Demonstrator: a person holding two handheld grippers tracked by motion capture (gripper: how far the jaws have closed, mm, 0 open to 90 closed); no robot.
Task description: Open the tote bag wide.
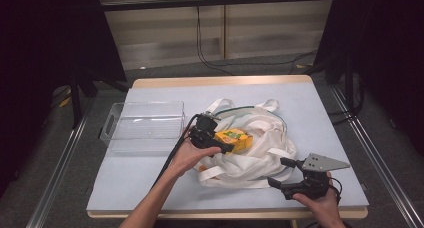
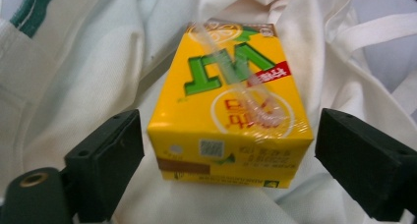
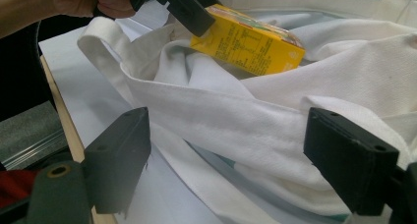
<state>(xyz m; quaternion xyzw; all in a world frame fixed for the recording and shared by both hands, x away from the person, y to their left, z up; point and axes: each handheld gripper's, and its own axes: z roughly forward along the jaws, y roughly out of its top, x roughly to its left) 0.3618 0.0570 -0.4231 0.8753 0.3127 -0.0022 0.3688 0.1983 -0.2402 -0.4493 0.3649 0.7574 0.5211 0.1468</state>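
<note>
A yellow drink carton [image 1: 235, 139] with a straw taped to its face lies on the folds of a white cloth bag [image 1: 260, 158] in the middle of the table. My left gripper [image 1: 225, 140] reaches over it from the left. In the left gripper view the carton [image 2: 228, 116] sits between the jaws, with a thin gap on each side, so my left gripper [image 2: 228, 145] is open. My right gripper [image 1: 280, 172] is at the bag's near right edge, open. In the right gripper view a band of the bag [image 3: 236, 126] runs loosely between the jaws of my right gripper [image 3: 226, 150], and the carton [image 3: 251, 40] lies beyond.
An empty clear plastic bin [image 1: 145, 123] stands to the left of the bag. The pale blue table top [image 1: 300, 103] has bare room at the right and far side. Black cables trail on the floor beyond the table's far edge.
</note>
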